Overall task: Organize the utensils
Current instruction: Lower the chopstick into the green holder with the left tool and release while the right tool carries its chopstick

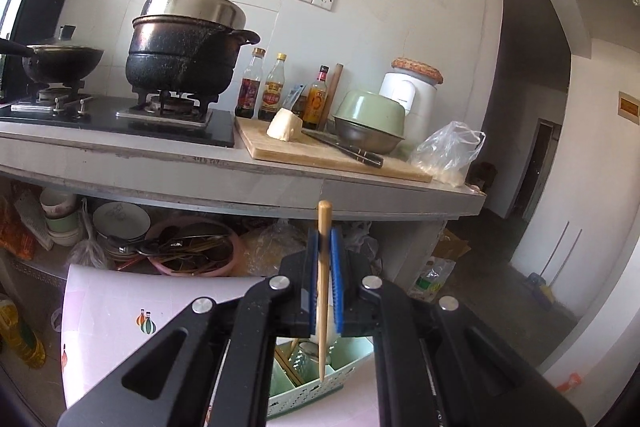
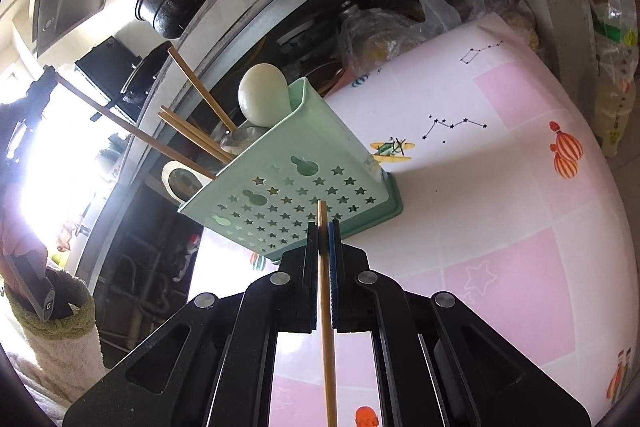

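My left gripper [image 1: 324, 239] is shut on a wooden chopstick [image 1: 323, 291], held upright; its lower tip hangs just over the green utensil holder [image 1: 316, 383] below. My right gripper [image 2: 323, 227] is shut on another wooden chopstick [image 2: 326, 307], held in front of the star-punched side of the green utensil holder [image 2: 304, 183]. The holder stands on the pink patterned table [image 2: 500, 219]. It holds several chopsticks [image 2: 196, 135], a white spoon [image 2: 262, 95] and a metal spoon [image 2: 236, 141].
A kitchen counter [image 1: 240, 171] runs behind the table with a large black pot [image 1: 184, 55], a wok, sauce bottles, a cutting board [image 1: 320, 151] and a knife. Under it are bowls, plates, bags and a pink basin of utensils [image 1: 192, 247].
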Tool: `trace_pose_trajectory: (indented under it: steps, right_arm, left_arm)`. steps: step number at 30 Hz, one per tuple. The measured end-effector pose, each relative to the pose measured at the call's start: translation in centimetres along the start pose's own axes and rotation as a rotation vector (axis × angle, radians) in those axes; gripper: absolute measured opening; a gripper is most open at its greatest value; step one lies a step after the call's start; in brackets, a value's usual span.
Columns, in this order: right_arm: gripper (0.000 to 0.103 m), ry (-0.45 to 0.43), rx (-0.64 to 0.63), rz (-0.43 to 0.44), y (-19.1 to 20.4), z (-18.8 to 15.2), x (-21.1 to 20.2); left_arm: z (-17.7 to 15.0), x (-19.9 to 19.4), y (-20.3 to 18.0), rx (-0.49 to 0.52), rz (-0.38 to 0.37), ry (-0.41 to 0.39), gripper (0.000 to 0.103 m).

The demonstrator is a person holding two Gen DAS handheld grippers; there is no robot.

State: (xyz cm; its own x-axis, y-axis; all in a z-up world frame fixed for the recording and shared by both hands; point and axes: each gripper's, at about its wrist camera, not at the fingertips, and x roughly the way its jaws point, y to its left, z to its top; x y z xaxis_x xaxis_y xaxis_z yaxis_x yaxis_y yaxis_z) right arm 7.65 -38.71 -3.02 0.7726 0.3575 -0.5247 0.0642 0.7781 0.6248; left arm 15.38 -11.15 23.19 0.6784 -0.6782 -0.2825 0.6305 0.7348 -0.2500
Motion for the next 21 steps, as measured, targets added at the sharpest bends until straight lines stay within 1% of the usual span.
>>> trace_pose_trajectory:
  steps: [4, 6, 9, 11, 16, 21]
  right_arm:
    - [0.003, 0.003, -0.001, 0.004, 0.1, 0.1, 0.0]
    - [0.003, 0.001, -0.001, 0.005, 0.1, 0.1, 0.0]
    - [0.003, 0.000, 0.002, 0.007, 0.2, 0.2, 0.1]
    - [0.003, 0.003, 0.004, 0.007, 0.1, 0.1, 0.3]
    - [0.003, 0.015, 0.010, 0.017, 0.0, 0.1, 0.4]
    - [0.003, 0.016, 0.008, 0.020, 0.1, 0.2, 0.2]
  left_arm:
    - [0.8, 0.6, 0.8, -0.029, -0.011, 0.002, 0.005]
    - [1.4, 0.6, 1.1, -0.040, -0.018, -0.012, 0.005]
    - [1.6, 0.7, 1.3, -0.037, -0.015, -0.034, 0.005]
    - [1.3, 1.3, 1.6, -0.039, -0.011, -0.032, 0.005]
    - [-1.2, 3.5, 2.7, -0.051, 0.009, -0.009, 0.005]
    - [-4.3, 5.5, 4.2, -0.129, 0.001, 0.017, 0.005]
